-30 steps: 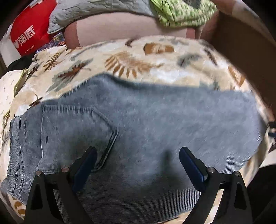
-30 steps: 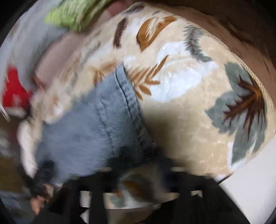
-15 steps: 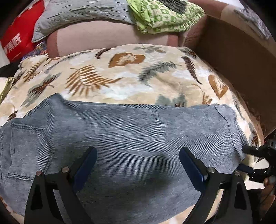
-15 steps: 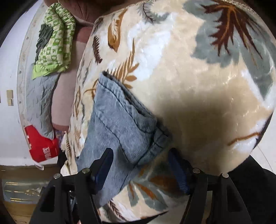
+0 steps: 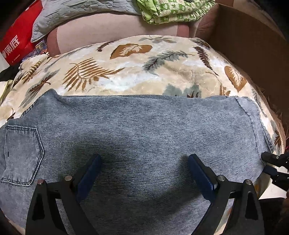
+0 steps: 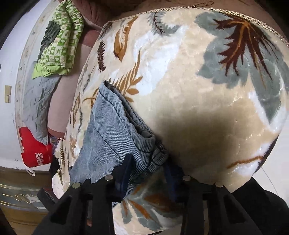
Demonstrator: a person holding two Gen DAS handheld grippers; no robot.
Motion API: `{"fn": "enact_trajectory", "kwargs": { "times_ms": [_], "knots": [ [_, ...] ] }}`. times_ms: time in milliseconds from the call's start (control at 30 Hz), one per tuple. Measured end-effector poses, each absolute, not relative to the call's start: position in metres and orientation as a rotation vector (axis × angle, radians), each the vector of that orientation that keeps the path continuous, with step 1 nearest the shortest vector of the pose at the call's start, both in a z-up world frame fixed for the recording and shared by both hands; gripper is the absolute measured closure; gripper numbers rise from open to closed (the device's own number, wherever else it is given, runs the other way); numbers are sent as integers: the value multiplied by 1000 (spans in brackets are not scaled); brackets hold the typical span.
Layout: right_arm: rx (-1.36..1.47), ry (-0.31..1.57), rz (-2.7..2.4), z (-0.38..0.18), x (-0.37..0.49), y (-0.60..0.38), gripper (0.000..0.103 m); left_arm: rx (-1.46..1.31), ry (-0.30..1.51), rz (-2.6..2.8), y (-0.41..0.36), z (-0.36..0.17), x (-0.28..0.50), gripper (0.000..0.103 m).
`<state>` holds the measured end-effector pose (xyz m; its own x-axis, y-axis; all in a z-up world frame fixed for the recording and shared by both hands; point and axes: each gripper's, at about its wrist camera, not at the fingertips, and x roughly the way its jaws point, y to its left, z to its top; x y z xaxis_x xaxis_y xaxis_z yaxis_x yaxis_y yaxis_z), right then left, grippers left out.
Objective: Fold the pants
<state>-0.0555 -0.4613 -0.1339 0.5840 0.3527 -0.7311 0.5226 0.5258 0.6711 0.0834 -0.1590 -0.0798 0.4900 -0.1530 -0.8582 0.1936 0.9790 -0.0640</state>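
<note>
The blue-grey denim pants (image 5: 144,130) lie flat across a leaf-patterned blanket (image 5: 126,72), back pocket at the left, leg hem at the right. My left gripper (image 5: 144,159) hovers open over the middle of the legs, with only flat cloth under its blue pads. In the right wrist view the stacked leg hems (image 6: 115,130) run down to my right gripper (image 6: 148,165). Its jaws are closing, and the near hem corner is bunched between its fingers (image 6: 126,166). The right gripper (image 5: 268,162) also shows at the hem corner in the left wrist view.
A brown cardboard box (image 5: 243,45) stands at the back right of the blanket. A green patterned cloth (image 5: 171,10), a grey quilted cover (image 5: 72,14) and a red bag (image 5: 16,43) lie behind. The blanket's right edge (image 6: 261,162) drops off to pale floor.
The left gripper slid right along the pants, away from the pocket. The right gripper rolled, sank to the hem corner and narrowed its jaws around it, bunching the cloth.
</note>
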Motion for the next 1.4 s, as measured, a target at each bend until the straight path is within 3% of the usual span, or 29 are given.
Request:
{"fn": "enact_trajectory", "kwargs": {
  "times_ms": [133, 233, 300, 333, 367, 500, 700, 800, 900, 1000, 1033, 1100, 1133, 1167, 1400],
  "knots": [
    [1053, 992, -126, -131, -56, -461, 65, 55, 991, -223, -163, -70, 77, 7],
    [1068, 998, -112, -131, -54, -463, 61, 192, 1079, -203, -181, -97, 82, 5],
    [1072, 991, -108, -129, -53, -463, 61, 224, 1022, -190, -183, -98, 79, 2],
    [1022, 990, -110, -124, -50, -460, 71, 216, 1034, -187, -182, -98, 80, 2],
    [975, 986, -119, -118, -49, -457, 88, 203, 1048, -192, -181, -96, 82, 2],
    [751, 896, -101, -57, -41, -425, 89, 114, 1077, -241, -165, -87, 83, 4],
    [318, 772, 60, 31, -19, -297, 90, -99, 976, -169, -74, -51, 59, 4],
    [150, 769, 174, 29, -16, -220, 90, -198, 942, -56, -13, -40, 44, 4],
    [33, 842, 273, -10, -14, -153, 90, -277, 913, 63, 45, -33, 27, 4],
    [-18, 966, 380, -67, -11, -112, 85, -319, 914, 126, 75, -30, 15, 4],
    [-28, 984, 398, -80, -11, -106, 79, -319, 916, 127, 76, -30, 14, 4],
    [-11, 898, 446, -80, -25, -110, 62, -297, 925, 100, 67, -27, 18, 4],
    [24, 899, 470, -78, -29, -115, 39, -277, 918, 72, 55, -23, 21, 4],
    [87, 900, 502, -72, -34, -127, 31, -267, 914, 55, 47, -20, 23, 4],
    [495, 883, 385, -58, -44, -249, 31, -173, 907, -209, -54, -5, 47, 4]
  ]
}}
